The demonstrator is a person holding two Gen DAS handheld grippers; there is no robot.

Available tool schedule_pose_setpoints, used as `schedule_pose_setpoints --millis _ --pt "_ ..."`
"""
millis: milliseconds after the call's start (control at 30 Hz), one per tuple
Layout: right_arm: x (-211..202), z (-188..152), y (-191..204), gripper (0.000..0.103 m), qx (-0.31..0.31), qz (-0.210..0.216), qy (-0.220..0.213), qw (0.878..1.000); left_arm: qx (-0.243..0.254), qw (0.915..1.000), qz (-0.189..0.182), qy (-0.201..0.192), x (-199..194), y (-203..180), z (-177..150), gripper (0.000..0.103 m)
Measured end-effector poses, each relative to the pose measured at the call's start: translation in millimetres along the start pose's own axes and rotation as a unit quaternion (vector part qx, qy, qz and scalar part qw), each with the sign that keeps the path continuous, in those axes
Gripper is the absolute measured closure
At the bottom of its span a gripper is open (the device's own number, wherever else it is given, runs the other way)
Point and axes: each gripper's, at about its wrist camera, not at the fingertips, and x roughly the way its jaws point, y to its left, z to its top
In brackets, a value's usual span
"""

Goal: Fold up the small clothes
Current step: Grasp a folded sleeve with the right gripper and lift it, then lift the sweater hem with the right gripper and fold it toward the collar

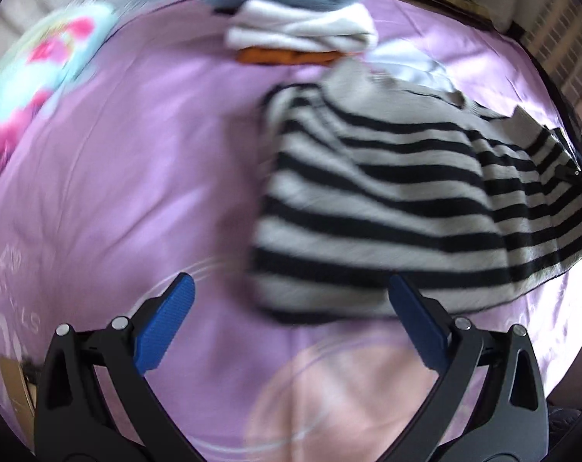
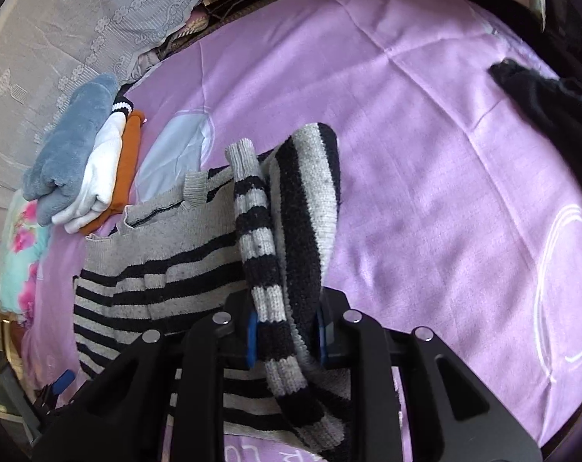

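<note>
Here, striped sweater (image 2: 175,261) (label unreadable)

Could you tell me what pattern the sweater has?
The sweater has black-and-grey stripes, clearest in the right wrist view.

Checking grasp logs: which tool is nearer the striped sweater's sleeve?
Right. The right tool is shut on the striped sweater's sleeve. The left tool is open, hovering over the purple bedsheet beside the sweater's body, gripping nothing.
</note>
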Motion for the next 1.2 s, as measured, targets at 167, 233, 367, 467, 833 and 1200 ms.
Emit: schedule_pose_setpoints --millis 167,233,367,467,833,1200 --pt "-9.7 -2.0 40.2 0.081 -0.008 -0.018 -0.017 1.0 0.005 1.0 -0.002 -0.005 -9.5 33.4 -17.8 0.002" --pt "-14.9 -4.0 59.9 0.081 -0.013 -0.021 -0.026 0.999 0.012 0.9999 -0.008 -0.007 -14.6 41.5 -23.2 0.002" --pt "-30.7 -7.7 103.5 0.082 -0.015 -0.009 -0.046 0.999 0.014 0.9995 -0.023 -0.014 -24.2 60.0 -26.9 0.002" --pt "-41.8 -10.7 140.2 0.082 -0.022 0.007 -0.059 0.998 0.009 0.9991 -0.038 -0.017 -31.2 76.5 -29.4 0.002" --pt "4.4 -57.9 289.8 0.082 -0.093 0.057 -0.007 0.994 -0.023 0.9976 -0.061 -0.022 -43.0 113.6 -40.1 0.002" --pt "68.8 -88.8 332.5 0.035 -0.165 0.092 0.086 0.978 -0.048 0.9966 -0.065 -0.014 -40.2 125.6 -40.9 0.002"
